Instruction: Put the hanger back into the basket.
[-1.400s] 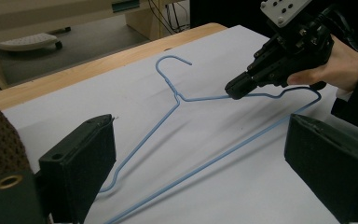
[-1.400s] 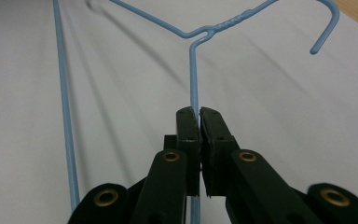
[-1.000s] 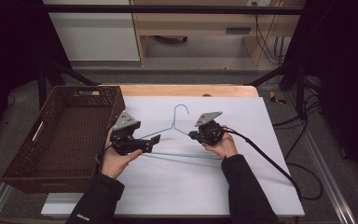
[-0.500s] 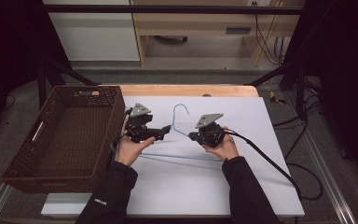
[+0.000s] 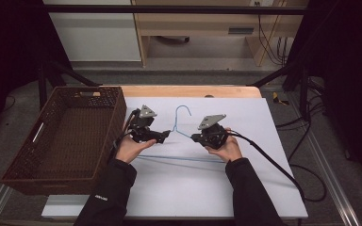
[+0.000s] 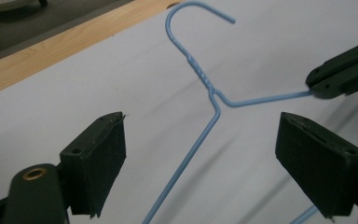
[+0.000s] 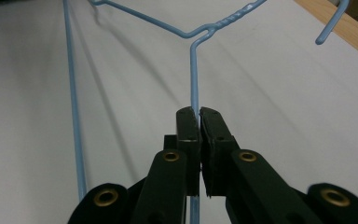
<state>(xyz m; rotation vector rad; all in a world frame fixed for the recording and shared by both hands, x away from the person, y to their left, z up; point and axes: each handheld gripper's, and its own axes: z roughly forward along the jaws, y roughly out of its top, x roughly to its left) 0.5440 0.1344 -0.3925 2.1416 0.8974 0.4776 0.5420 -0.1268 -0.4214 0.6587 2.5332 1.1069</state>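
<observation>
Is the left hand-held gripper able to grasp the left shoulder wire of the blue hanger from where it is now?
Probably yes. The left hand-held gripper is open, and the blue wire hanger already runs between its jaws with nothing blocking; the right hand-held gripper clamps the other shoulder.

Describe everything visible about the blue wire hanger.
The blue wire hanger is thin, light-blue coated wire: an open hook, a twisted neck, two sloping shoulders and a straight bottom bar. It rests on the white table sheet, hook towards the wooden far edge. The right gripper is clamped on one shoulder wire. The other shoulder runs between the open jaws of the left gripper, whose pads stand clear of it.
</observation>
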